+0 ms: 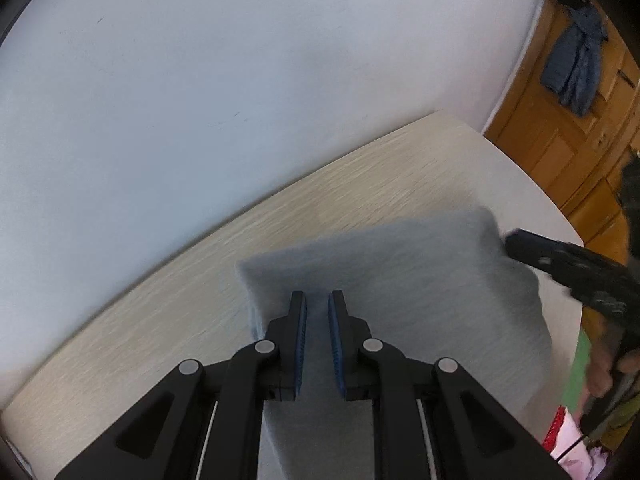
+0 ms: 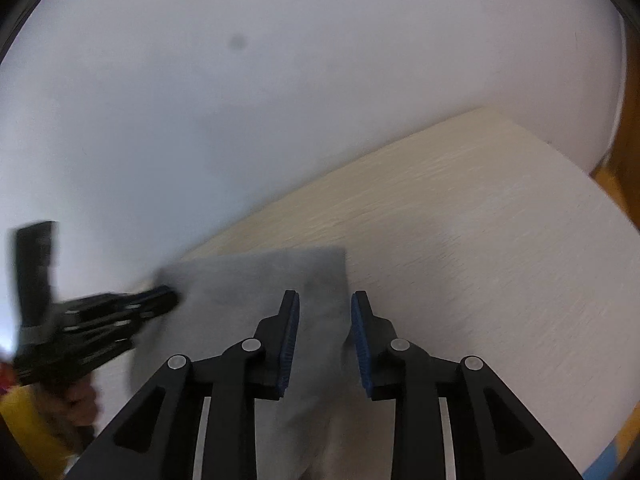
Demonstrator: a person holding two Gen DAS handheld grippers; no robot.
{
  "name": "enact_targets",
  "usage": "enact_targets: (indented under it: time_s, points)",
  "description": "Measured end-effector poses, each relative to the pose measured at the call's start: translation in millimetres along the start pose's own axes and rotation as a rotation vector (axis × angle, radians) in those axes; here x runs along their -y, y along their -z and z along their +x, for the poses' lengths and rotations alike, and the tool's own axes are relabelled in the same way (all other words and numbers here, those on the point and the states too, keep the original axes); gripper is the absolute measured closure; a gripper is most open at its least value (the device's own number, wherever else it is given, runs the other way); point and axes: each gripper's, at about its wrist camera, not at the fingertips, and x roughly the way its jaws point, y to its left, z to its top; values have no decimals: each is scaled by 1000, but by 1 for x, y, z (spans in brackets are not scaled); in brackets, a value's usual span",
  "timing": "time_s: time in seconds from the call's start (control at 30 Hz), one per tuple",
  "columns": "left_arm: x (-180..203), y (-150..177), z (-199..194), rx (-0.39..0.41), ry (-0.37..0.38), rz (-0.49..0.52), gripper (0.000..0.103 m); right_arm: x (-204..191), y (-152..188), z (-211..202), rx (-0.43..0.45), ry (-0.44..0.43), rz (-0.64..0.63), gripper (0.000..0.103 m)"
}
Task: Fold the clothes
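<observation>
Grey cloth (image 1: 400, 280) on desk (image 1: 160, 300): soft, light, limp. Left gripper (image 1: 318, 300) fingers clenched on its near edge; right gripper (image 2: 325, 300) fingers parted around it. We judge corners best hold.

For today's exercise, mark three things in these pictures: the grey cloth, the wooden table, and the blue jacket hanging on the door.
grey cloth (image 1: 400, 264), left wrist view, on its flat upper face.
wooden table (image 2: 460, 184), right wrist view, on a bare part of its top.
blue jacket (image 1: 576, 56), left wrist view, on its body.
</observation>
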Motion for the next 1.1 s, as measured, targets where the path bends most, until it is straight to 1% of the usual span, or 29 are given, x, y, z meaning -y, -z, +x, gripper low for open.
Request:
enact_targets:
  time_s: [0.07,0.1,0.17,0.2,0.27,0.33,0.37,0.4,0.43,0.47,0.5,0.53,0.6,0.67,0.73,0.8,0.93,1.03,1.1]
  points:
    - [-3,4,1,-2,2,-33,92,-8,11,0,-18,-16,-63,75]
    - [-6,6,1,-2,2,-46,92,-10,15,2,-37,-3,-94,75]
    - [-4,5,4,-4,-18,-50,92,-6,20,11,-96,65,-134,75]
    - [-2,4,1,-6,-27,-47,92,1,19,15,-109,86,-108,75]
    - [2,2,-7,-10,-43,-41,91,15,15,7,-95,84,-33,75]
    - [0,4,-24,-12,-45,-54,91,24,15,-13,-54,45,13,72]
    - [1,7,-26,-15,-33,-63,91,28,18,-22,-46,14,33,69]
    - [-2,15,-34,-22,-13,-80,89,32,21,-30,-44,-19,58,62]
    - [-5,23,-42,-30,7,-96,81,35,23,-36,-48,-47,83,57]
    - [-6,28,-44,-31,13,-111,76,37,23,-40,-57,-70,110,51]
    - [-7,33,-45,-32,19,-125,66,41,24,-41,-69,-93,137,50]
    - [-8,41,-50,-31,24,-142,63,43,30,-43,-85,-113,162,50]
    - [-10,55,-54,-48,40,-168,62,40,44,-45,-116,-136,189,50]
    - [-11,65,-53,-66,57,-174,62,28,48,-40,-141,-125,179,49]
    - [-11,73,-49,-77,63,-170,61,12,43,-34,-169,-92,158,49]
    - [-13,76,-45,-87,77,-182,61,3,47,-28,-184,-70,137,49]
    - [-17,79,-46,-88,107,-203,61,-11,50,-20,-189,-47,84,49]
    - [-20,80,-50,-91,116,-195,61,-18,49,-8,-192,-25,59,49]
    - [-20,81,-48,-91,121,-189,61,-13,47,-20,-193,-5,46,49]
